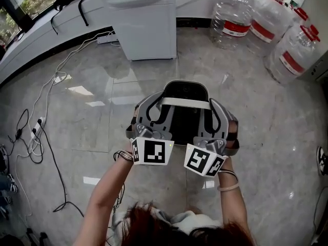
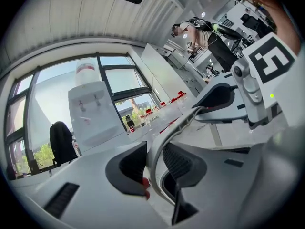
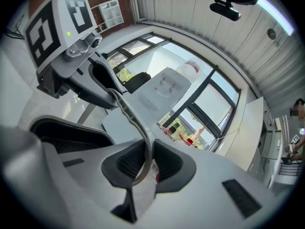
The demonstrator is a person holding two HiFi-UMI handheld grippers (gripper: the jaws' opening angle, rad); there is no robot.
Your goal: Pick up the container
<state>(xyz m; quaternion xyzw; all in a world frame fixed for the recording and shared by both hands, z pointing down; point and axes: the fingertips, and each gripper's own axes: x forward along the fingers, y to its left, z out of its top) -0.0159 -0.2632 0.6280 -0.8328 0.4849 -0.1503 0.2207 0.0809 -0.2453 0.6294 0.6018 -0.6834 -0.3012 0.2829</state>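
the container (image 1: 183, 119), dark inside with a white handle (image 1: 185, 103), hangs off the marble floor (image 1: 87, 122) in front of the person, near the middle of the floor and well apart from the white water dispenser (image 1: 144, 27) at its far edge. the left gripper (image 2: 155, 162) is clenched on the handle's left end and the right gripper (image 3: 145, 162) on its right end, each with the thin strip pinched between its pads.

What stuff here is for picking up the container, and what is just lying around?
For the job: container, left tongs, right tongs, both pinching it.
Just lying about: water bottles, water dispenser, cables, power strip.
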